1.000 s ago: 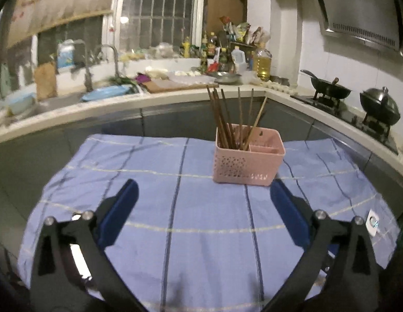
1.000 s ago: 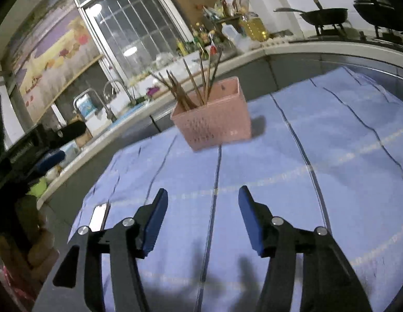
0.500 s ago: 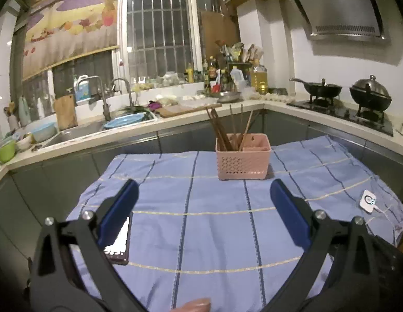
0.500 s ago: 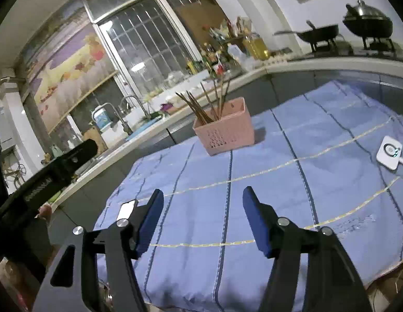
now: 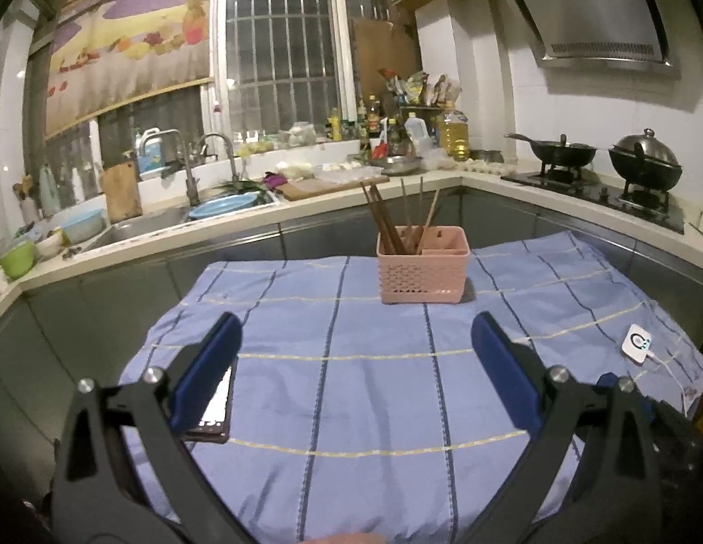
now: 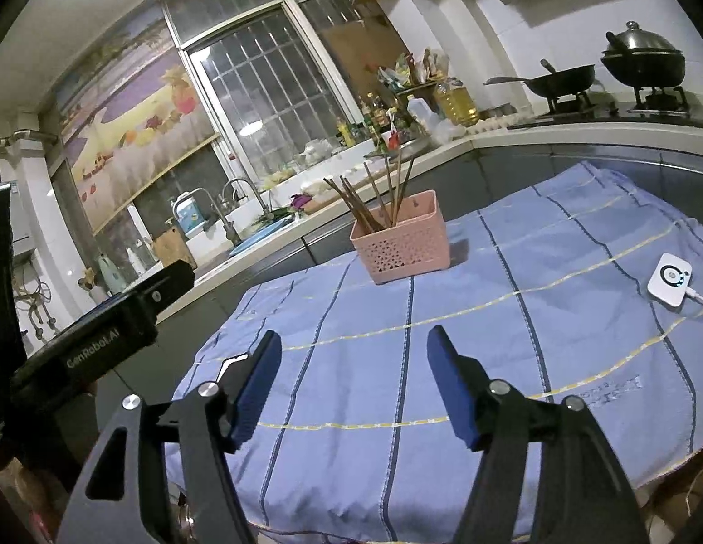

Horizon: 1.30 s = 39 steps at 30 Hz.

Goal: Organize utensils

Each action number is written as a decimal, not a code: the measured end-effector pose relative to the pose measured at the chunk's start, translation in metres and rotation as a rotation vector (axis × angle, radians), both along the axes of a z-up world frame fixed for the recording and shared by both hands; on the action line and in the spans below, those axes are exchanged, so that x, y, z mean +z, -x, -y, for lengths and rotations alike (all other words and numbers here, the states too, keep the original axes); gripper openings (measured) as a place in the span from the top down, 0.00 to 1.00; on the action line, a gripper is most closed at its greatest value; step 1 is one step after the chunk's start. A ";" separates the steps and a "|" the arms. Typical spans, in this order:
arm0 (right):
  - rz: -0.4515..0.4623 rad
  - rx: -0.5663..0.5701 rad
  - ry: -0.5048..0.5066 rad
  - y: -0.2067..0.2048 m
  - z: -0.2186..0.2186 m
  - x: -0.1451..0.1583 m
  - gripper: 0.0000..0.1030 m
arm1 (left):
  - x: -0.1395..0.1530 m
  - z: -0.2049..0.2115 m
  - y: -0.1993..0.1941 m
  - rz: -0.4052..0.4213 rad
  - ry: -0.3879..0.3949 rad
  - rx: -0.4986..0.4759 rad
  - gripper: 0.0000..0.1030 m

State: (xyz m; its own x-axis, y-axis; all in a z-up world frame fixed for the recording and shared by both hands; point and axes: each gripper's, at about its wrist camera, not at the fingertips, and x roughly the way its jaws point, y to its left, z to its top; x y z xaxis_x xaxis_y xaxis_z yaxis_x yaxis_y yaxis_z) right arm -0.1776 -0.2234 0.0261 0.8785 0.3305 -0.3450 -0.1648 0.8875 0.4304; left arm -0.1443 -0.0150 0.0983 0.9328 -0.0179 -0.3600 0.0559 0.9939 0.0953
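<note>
A pink slotted basket [image 5: 422, 267] stands on the far middle of the blue striped tablecloth [image 5: 374, 399]. Several brown chopsticks [image 5: 388, 222] stand upright in its left compartment; the right compartment looks empty. My left gripper [image 5: 351, 340] hovers well in front of the basket, open, with nothing between its blue pads. In the right wrist view the basket [image 6: 403, 245] and chopsticks [image 6: 369, 208] sit ahead. My right gripper [image 6: 353, 344] is open and holds nothing. The left gripper's black body [image 6: 124, 317] shows at the left edge.
A dark phone [image 5: 213, 403] lies on the cloth beneath the left finger. A white round-buttoned device [image 6: 669, 279] with a cable lies near the right edge. Behind the table runs a counter with a sink [image 5: 138, 222], bottles and a stove with pans [image 5: 641, 167].
Both grippers pulled back from the basket and rose a little, so it looks smaller and farther. The phone and white device came into view. The right jaws spread slightly wider.
</note>
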 end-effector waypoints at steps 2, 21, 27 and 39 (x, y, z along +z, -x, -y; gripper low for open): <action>-0.007 0.006 0.006 -0.002 -0.003 0.000 0.35 | -0.002 -0.003 -0.002 -0.011 0.012 0.003 0.06; -0.032 -0.016 0.030 -0.015 -0.012 -0.004 0.35 | -0.005 -0.002 -0.021 -0.039 0.045 -0.034 0.06; -0.024 -0.019 0.037 -0.014 -0.011 -0.003 0.35 | -0.006 0.000 -0.020 -0.039 0.047 -0.041 0.06; -0.013 -0.027 0.037 -0.015 -0.008 -0.005 0.35 | -0.017 0.004 -0.021 -0.064 0.030 -0.046 0.06</action>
State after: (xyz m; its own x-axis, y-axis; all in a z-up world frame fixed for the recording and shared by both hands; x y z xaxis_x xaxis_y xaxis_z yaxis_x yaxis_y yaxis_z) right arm -0.1623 -0.2151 0.0214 0.8825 0.2934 -0.3677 -0.1351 0.9068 0.3993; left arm -0.1229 -0.0194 0.0812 0.9059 -0.0720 -0.4174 0.1068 0.9924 0.0606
